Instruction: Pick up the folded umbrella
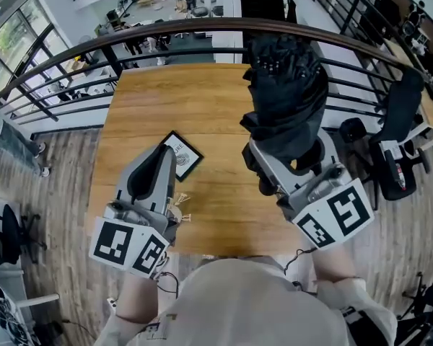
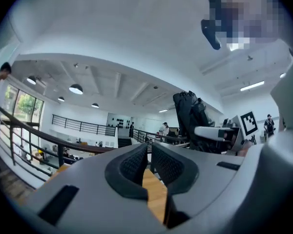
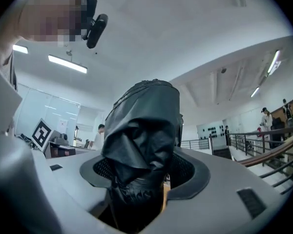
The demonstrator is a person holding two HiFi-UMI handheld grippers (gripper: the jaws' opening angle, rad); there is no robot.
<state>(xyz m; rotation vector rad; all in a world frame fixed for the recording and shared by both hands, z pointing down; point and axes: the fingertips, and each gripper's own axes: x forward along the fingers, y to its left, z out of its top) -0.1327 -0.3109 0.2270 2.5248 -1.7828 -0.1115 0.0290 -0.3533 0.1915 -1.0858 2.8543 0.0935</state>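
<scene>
The folded umbrella [image 1: 285, 96] is a black, crumpled bundle held well above the wooden table [image 1: 202, 107]. My right gripper [image 1: 281, 166] is shut on its lower part, and the fabric bulges out past the jaws. In the right gripper view the umbrella [image 3: 144, 130] fills the space between the pads [image 3: 185, 172] of the right gripper [image 3: 144, 179]. My left gripper [image 1: 161, 157] hovers over the table's near left, shut with nothing in it. In the left gripper view its jaws [image 2: 149, 160] stand almost together, and the umbrella [image 2: 189, 116] shows to the right.
A black-framed card [image 1: 182, 155] lies on the table near the left gripper, with a small pale item [image 1: 180, 209] beside it. A dark curved railing [image 1: 166, 40] runs behind the table. An office chair [image 1: 400, 121] stands at the right. People stand far off in the hall.
</scene>
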